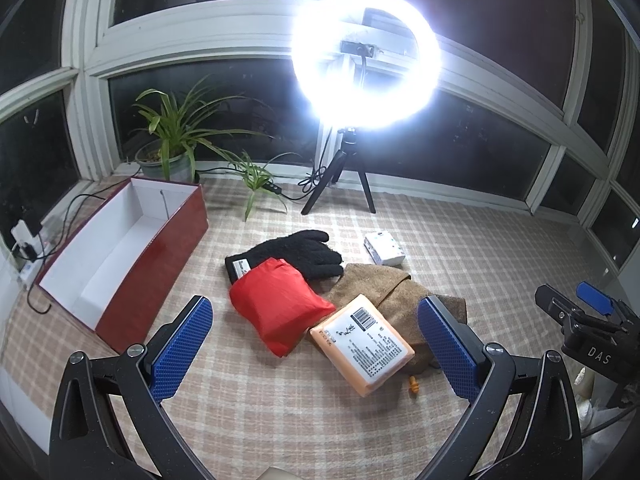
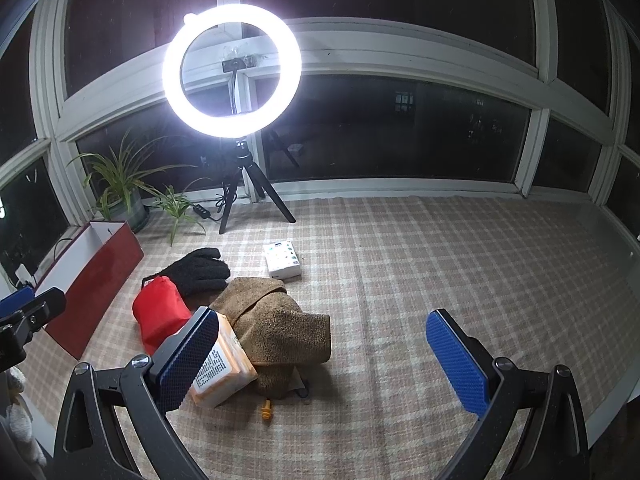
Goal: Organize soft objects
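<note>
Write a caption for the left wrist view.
Open left gripper hovers over red pouch, black glove, brown towel beside red box.

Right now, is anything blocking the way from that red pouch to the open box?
Nothing visible: only bare checked cloth lies between the red pouch and the open red box. The box looks empty.

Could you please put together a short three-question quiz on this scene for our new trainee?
1. True or false: the red box already holds the black glove.
2. Which thing lies partly on top of the brown towel? A) orange packet B) white carton C) potted plant
3. Fill in: the jaws of the left gripper and right gripper are both ____.

Key: 1 false, the box is empty; 2 A; 3 open.
</note>
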A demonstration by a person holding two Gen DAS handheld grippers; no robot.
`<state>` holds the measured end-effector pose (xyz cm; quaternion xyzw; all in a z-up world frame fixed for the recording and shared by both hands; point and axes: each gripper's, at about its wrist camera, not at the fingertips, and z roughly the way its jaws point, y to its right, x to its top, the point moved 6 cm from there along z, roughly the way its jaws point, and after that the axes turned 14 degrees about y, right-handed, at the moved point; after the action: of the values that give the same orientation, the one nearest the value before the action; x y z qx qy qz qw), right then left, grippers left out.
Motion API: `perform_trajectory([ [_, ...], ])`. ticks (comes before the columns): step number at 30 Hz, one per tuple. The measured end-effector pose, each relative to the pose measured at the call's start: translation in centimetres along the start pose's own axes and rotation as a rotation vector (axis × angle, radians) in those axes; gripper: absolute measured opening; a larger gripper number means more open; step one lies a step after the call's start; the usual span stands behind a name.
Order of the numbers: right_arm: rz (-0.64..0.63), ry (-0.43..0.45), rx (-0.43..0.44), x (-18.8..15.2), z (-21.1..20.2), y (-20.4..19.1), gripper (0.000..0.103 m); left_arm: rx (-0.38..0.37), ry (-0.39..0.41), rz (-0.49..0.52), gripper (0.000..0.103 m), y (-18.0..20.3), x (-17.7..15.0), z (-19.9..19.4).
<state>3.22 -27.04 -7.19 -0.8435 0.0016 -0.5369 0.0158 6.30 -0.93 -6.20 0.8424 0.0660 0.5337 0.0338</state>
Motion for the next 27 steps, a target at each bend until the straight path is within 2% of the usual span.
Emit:
perform_trajectory([
  [7, -0.01, -0.029, 0.028, -0.8, 1.0, -0.4, 0.103, -0.004, -0.013, -0.029, 0.102, -0.9, -0.7, 0.1],
  [20, -0.037, -0.115, 0.107, -3.2, 3.9, -2.5, 0.103, 0.005, -0.122, -0.146, 0.102, -3.4, -5.0, 2.2],
  [24, -0.041, -0.138, 0.15, -3.7, 4.7, -3.4, 0.103, 0.013, -0.143, -0.194, 0.102, -4.1, -6.1, 2.6],
  [27, -0.027, -0.166, 0.214, -4.1, 5.4, -4.2, 0.103, 0.008, -0.159, -0.237, 0.102, -4.6, -7.0, 3.0],
])
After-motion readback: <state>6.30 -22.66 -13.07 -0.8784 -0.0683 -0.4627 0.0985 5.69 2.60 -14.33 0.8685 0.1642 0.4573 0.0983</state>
